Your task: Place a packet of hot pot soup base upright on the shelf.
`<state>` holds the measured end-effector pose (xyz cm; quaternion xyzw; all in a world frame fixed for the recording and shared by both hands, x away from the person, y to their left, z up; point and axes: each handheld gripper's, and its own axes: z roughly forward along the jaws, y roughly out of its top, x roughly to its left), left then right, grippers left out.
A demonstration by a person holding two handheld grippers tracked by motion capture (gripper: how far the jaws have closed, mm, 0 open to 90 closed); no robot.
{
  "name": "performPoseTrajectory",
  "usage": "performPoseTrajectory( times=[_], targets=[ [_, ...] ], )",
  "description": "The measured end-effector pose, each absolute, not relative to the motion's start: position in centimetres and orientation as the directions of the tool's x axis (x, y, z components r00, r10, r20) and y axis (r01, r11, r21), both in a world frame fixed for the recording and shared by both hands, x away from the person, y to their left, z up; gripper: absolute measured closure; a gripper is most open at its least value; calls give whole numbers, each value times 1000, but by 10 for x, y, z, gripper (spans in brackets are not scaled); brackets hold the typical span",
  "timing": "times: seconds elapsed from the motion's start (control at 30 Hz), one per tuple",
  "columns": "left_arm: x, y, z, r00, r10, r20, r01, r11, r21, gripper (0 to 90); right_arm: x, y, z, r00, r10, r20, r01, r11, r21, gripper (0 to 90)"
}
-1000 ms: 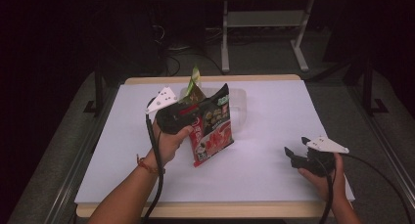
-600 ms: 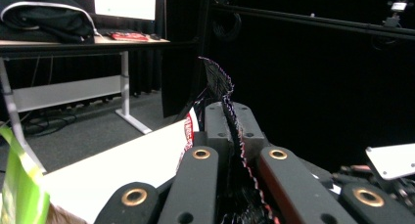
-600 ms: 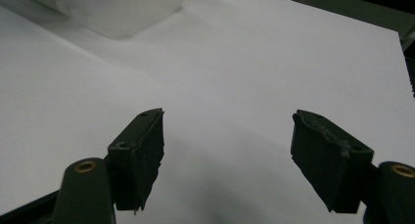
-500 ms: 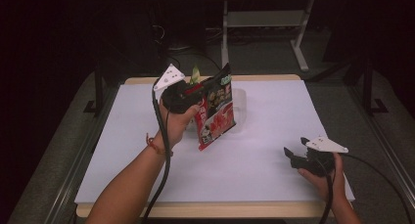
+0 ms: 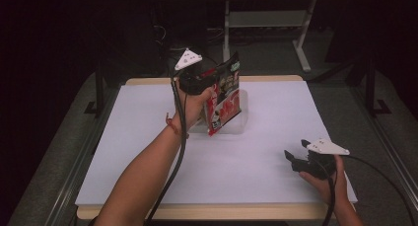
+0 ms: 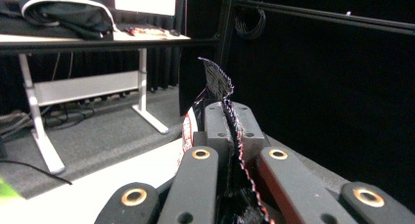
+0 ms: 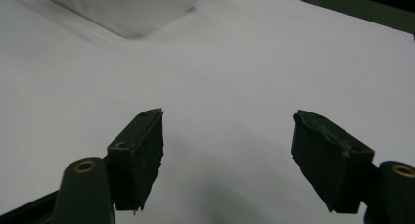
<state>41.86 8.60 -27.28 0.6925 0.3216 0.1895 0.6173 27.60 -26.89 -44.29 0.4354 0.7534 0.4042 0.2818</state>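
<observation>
High view: we see the left gripper (image 5: 213,84) pinching the top edge of a snack bag (image 5: 224,98), lifted at about 12 o'clock on the table (image 5: 276,137), hanging over a clear plastic tub (image 5: 240,121). The bag is glossy foil, black and red, flat and crinkly, tilted. Our worry: the pinch is on one thin corner, so the slick film could slide out, or the bag could swing, miss the tub or snag its rim. The right gripper (image 5: 296,157) rests at 4 o'clock, jaws spread, nothing in them.

Left gripper view: we see the black jaws pressed together on the bag's serrated seal (image 6: 219,84), which pokes up crumpled between the pads. Small bite, so a tear or slip is possible.

Right gripper view: jaws wide apart over matte white table (image 7: 274,62); pads (image 7: 139,150) look rough, chipped. Tub corner (image 7: 132,9) at 11 o'clock, smooth, rounded, translucent.
</observation>
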Motion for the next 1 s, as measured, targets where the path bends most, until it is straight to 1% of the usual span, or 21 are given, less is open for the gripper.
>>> performPoseTrajectory(
  times=[0.13, 0.2, 0.47, 0.53, 0.6, 0.83, 0.93, 1.0],
  targets=[
    [429, 74, -275, 706, 699, -114, 205, -47, 978, 886, 276, -269, -443, -462, 884, -74, 430, 296, 853, 270],
    [434, 70, -277, 700, 703, -121, 208, -39, 977, 886, 276, -268, -443, -465, 882, -78, 429, 302, 851, 270],
    [451, 57, -281, 672, 733, -102, 201, -48, 978, 886, 275, -267, -443, -472, 878, -84, 424, 310, 851, 271],
    [455, 54, -283, 664, 739, -112, 204, -34, 978, 886, 275, -267, -443, -472, 878, -80, 425, 306, 852, 272],
    [458, 52, -284, 660, 746, -93, 193, -48, 980, 886, 275, -267, -443, -472, 878, -78, 425, 305, 852, 272],
    [469, 46, -286, 640, 762, -100, 186, -28, 982, 886, 275, -265, -443, -484, 872, -77, 422, 310, 852, 273],
    [470, 43, -291, 644, 755, -119, 188, -6, 982, 885, 275, -265, -443, -485, 871, -74, 424, 308, 852, 274],
    [469, 41, -294, 649, 747, -147, 190, 27, 981, 884, 275, -265, -443, -487, 870, -74, 423, 309, 852, 274]
  ],
)
